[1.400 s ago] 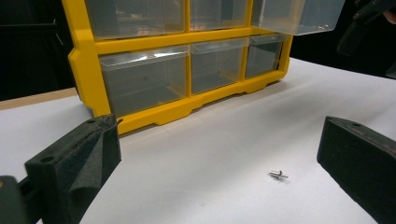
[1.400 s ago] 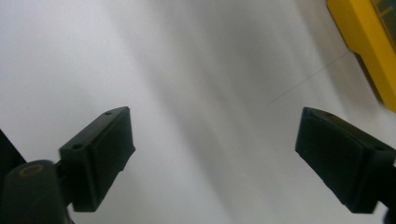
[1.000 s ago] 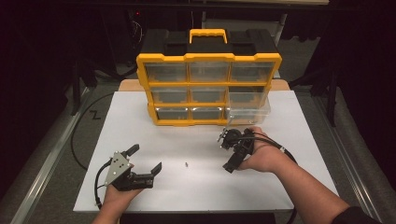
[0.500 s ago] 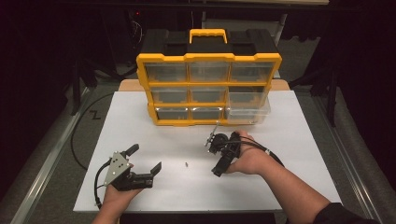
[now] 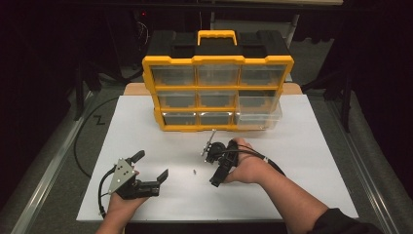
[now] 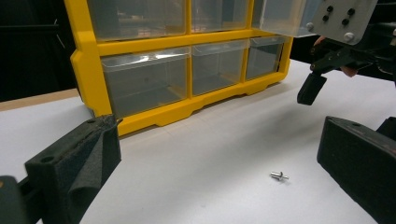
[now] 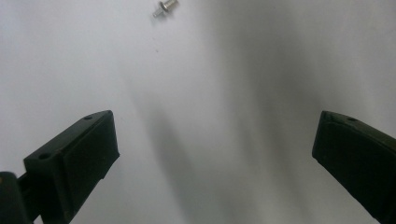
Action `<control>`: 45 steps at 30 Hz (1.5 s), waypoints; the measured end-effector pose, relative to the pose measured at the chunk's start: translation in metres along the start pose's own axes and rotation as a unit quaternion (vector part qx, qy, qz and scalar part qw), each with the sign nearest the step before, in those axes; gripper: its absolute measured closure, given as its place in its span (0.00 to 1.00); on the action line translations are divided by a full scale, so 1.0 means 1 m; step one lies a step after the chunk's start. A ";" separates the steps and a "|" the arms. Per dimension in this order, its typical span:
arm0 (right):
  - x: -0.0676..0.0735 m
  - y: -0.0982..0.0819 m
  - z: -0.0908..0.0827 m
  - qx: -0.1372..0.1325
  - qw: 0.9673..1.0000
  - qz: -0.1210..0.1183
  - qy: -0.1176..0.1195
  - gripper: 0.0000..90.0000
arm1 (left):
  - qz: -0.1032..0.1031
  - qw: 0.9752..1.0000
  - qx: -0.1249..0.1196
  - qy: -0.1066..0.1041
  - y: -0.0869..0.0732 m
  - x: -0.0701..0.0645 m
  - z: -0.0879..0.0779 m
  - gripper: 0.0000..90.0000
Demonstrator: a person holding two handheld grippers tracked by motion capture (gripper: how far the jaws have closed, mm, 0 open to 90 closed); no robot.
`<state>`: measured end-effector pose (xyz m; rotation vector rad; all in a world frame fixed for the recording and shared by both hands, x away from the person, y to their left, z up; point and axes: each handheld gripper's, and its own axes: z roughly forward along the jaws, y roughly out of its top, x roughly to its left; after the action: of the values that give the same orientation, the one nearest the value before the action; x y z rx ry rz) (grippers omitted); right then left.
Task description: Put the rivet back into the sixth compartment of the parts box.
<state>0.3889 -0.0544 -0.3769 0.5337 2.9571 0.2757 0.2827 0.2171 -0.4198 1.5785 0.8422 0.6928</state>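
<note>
My right gripper (image 5: pixel 214 168) hangs over the white table (image 5: pixel 311 146) right of centre, jaws spread wide with nothing between them, tips pointing down at the sheet. My left gripper (image 5: pixel 148 168) rests near the near-left edge, jaws also spread wide, holding nothing, aimed right and slightly far.

The thing to pick is a small silver screw (image 5: pixel 194 171), lying flat on the bare white surface between the two grippers, touching neither. In the high view it sits just left of the right gripper's tips and a longer way right of the left gripper, so the right is the nearer one. In the right gripper view the screw (image 7: pixel 166 7) is at the top edge, left of centre, well outside the gap between the jaws. In the left gripper view the screw (image 6: pixel 279 175) lies ahead, toward the right-hand jaw; its long axis runs roughly across that view, head on the left.

My call: the right gripper has to slide left until the screw is between the jaws, then drop and close across the shank. It is tiny and lying flat, so it may roll or skid.

Beyond it, the yellow drawer organizer (image 5: pixel 217 62) stands at the far side, and its lower-right clear drawer (image 5: pixel 260 114) is pulled out.
</note>
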 end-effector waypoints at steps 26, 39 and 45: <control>0.014 0.038 0.018 -0.020 0.999 -0.023 0.025 0.23 | 0.001 1.000 0.000 0.000 0.000 0.000 0.000 0.00; 0.017 0.049 0.027 -0.027 0.999 -0.030 0.032 0.51 | 0.000 1.000 -0.001 0.000 0.000 0.001 0.000 0.00; 0.016 0.052 0.031 -0.023 0.999 -0.028 0.037 0.68 | 0.000 1.000 -0.001 -0.001 0.000 0.001 -0.001 0.00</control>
<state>0.3959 0.0039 -0.3986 0.4447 3.0230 0.3654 0.2828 0.2182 -0.4196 1.5762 0.8403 0.6918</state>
